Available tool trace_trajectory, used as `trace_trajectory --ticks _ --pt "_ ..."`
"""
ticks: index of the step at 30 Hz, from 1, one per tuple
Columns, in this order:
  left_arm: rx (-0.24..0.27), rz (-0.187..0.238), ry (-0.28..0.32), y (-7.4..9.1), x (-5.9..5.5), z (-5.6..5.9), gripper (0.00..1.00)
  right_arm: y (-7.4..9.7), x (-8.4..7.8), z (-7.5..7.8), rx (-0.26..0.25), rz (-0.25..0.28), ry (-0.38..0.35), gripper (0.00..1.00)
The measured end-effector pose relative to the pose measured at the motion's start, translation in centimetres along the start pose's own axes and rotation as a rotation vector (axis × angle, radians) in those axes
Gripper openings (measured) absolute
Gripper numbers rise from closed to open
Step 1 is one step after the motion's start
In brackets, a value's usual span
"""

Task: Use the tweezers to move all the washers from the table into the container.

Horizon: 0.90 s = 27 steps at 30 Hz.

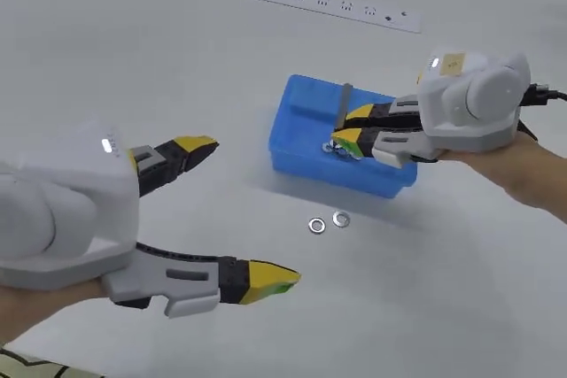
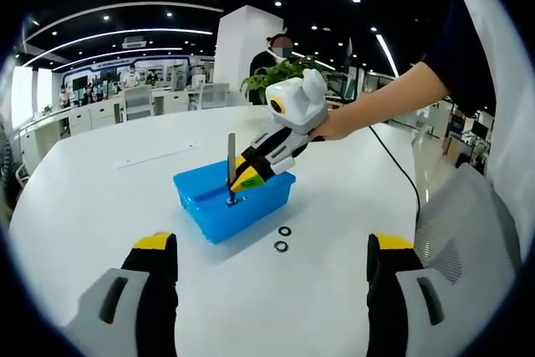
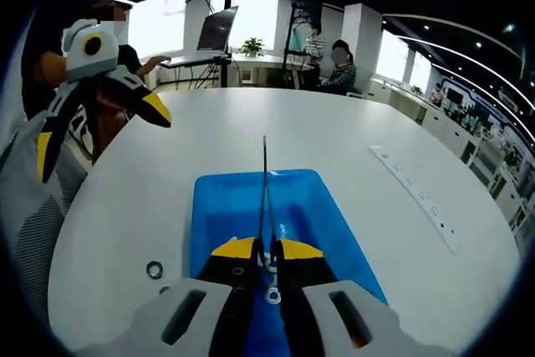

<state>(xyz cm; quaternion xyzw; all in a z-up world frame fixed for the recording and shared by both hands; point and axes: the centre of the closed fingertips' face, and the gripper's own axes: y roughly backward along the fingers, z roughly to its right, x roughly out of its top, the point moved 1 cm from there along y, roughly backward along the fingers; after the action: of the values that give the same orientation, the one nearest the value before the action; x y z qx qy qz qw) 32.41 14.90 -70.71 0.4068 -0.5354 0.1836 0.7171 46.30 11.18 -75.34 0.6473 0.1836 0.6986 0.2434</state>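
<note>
A blue container (image 1: 306,143) stands mid-table. My right gripper (image 1: 348,128) hovers over it, shut on grey tweezers (image 1: 344,104) whose tips point down into the container (image 2: 209,206). Small washers (image 1: 332,147) lie inside by the tips; whether the tweezers (image 3: 265,186) pinch one I cannot tell. Two washers (image 1: 316,226) lie on the table just in front of the container, also seen as washers (image 2: 282,238). My left gripper (image 1: 239,212) is open and empty, well left of them. The right gripper (image 3: 267,250) has its jaws tight on the tweezers' handles.
A white power strip (image 1: 335,4) lies at the far side of the white table (image 1: 461,289). Beyond the table are an office with desks, plants and people, and a chair (image 2: 468,232) beside it.
</note>
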Motion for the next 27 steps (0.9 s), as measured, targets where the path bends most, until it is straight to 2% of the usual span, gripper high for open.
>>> trace_trajectory --ticks 11,19,21,24,27 --pt "-0.005 -0.007 -0.009 0.3 0.0 -0.1 0.99 0.3 0.3 0.3 -0.015 0.009 -0.015 0.10" --pt "0.016 0.016 -0.016 -0.1 0.8 -0.8 0.98 1.1 0.9 0.1 -0.014 0.018 -0.013 0.08" --pt "0.029 0.026 -0.011 -0.6 1.3 -1.5 0.98 1.3 1.1 -0.1 -0.010 0.021 -0.006 0.08" --pt "0.030 0.084 0.002 -1.5 3.3 -2.2 0.97 1.5 1.5 -0.3 -0.006 0.026 0.004 0.08" --pt "0.003 0.118 -0.012 -2.5 5.0 -2.4 0.95 1.8 1.9 -0.4 -0.007 0.033 0.017 0.08"
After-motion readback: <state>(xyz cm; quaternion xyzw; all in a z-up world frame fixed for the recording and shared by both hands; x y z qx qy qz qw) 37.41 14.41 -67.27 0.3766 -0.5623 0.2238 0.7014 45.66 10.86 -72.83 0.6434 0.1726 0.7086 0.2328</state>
